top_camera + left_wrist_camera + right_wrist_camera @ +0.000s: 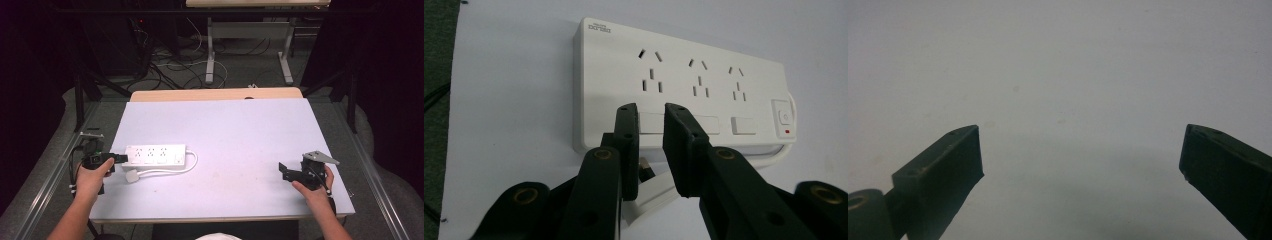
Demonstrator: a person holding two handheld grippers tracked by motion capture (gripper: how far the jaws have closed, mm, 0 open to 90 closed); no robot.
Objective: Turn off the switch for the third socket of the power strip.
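Note:
A white power strip with three sockets and a switch lies at the left of the white table. Its white cable loops round the right end and runs back to a plug lying in front of the strip. My left gripper is at the strip's left end, jaws only a narrow gap apart, tips over the strip's near edge. The plug lies low down between the jaws; no pad visibly presses on it. My right gripper rests wide open over bare table at the right.
The table's near edge is just in front of both hands. Metal rails run along both sides of the table. Beyond the far edge are table legs and loose cables on the floor.

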